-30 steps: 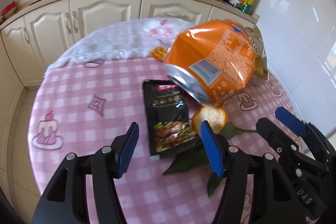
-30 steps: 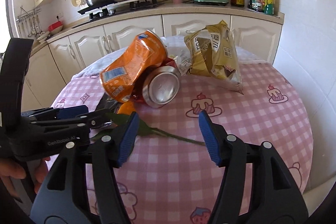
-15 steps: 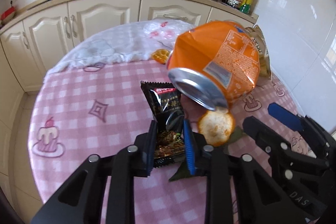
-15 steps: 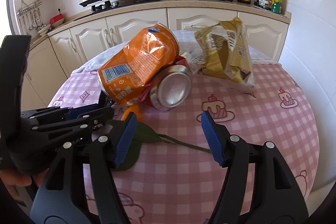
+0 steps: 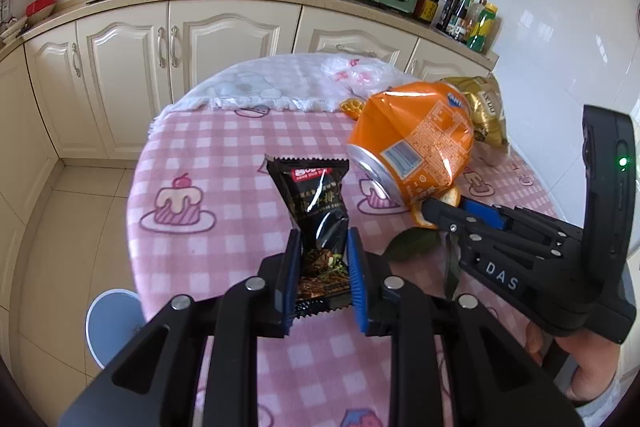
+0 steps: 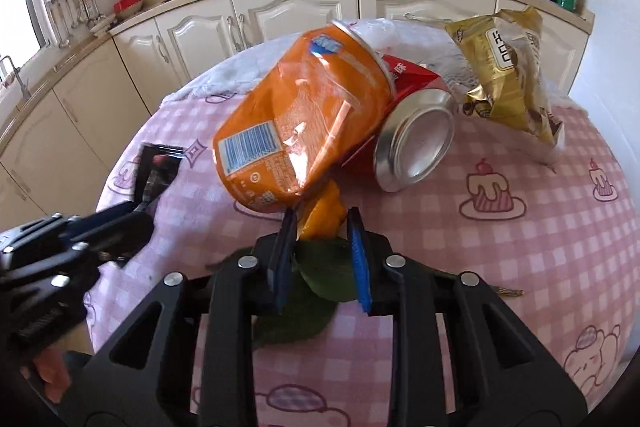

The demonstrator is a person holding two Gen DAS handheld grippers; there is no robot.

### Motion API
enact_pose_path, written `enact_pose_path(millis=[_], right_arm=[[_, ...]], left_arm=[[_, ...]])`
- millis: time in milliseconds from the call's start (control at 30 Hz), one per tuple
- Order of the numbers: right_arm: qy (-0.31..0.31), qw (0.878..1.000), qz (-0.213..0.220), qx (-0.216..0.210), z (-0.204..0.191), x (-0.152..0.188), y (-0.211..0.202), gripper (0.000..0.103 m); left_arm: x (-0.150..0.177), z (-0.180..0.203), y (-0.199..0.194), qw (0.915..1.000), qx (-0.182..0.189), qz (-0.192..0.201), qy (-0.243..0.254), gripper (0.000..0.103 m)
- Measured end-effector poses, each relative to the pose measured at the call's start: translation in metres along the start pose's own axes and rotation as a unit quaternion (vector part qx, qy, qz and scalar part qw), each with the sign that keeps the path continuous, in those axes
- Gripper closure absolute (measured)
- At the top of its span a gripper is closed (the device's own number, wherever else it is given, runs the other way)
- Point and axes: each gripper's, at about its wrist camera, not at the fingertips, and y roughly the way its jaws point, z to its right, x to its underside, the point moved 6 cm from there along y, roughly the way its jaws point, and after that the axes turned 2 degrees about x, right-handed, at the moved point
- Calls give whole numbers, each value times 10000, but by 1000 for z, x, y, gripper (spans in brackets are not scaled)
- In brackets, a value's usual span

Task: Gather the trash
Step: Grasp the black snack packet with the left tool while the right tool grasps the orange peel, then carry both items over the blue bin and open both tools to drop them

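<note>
A black snack packet (image 5: 316,195) sticks up from my left gripper (image 5: 322,239), whose blue pads are shut on its lower end. It shows in the right wrist view too, the left gripper (image 6: 142,203) holding the packet (image 6: 158,167). My right gripper (image 6: 320,227) is closing, with a piece of orange peel (image 6: 324,211) pinched between its pads, just under a crushed orange can (image 6: 304,123). A green leaf (image 6: 324,275) lies beneath its fingers. The left wrist view shows the right gripper (image 5: 440,205) at the peel (image 5: 419,219).
A red can (image 6: 416,143) lies against the orange can, with a gold snack bag (image 6: 508,75) behind it. The round table has a pink checked cloth (image 6: 520,267) and a white towel (image 5: 256,87) at the back. A blue round stool (image 5: 112,323) stands on the floor to the left.
The left gripper closed on the black packet and carried it left, away from the orange can. The right gripper moved forward under the can and closed around the orange peel.
</note>
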Motion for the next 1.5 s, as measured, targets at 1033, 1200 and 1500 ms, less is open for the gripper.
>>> enact_pose_path(millis=[1033, 1200, 1500], right_arm=[[-1832, 9662, 1213, -1346, -250, 18, -111, 87], [-2167, 9607, 733, -1571, -320, 30, -57, 87], [-2588, 9485, -228, -1811, -404, 76, 56, 87]], left_arm=[[67, -144, -165, 9839, -503, 1169, -1254, 81], [95, -217, -166, 9729, -797, 1048, -1901, 81], [152, -323, -107, 9540, -1002, 376, -2802, 81]])
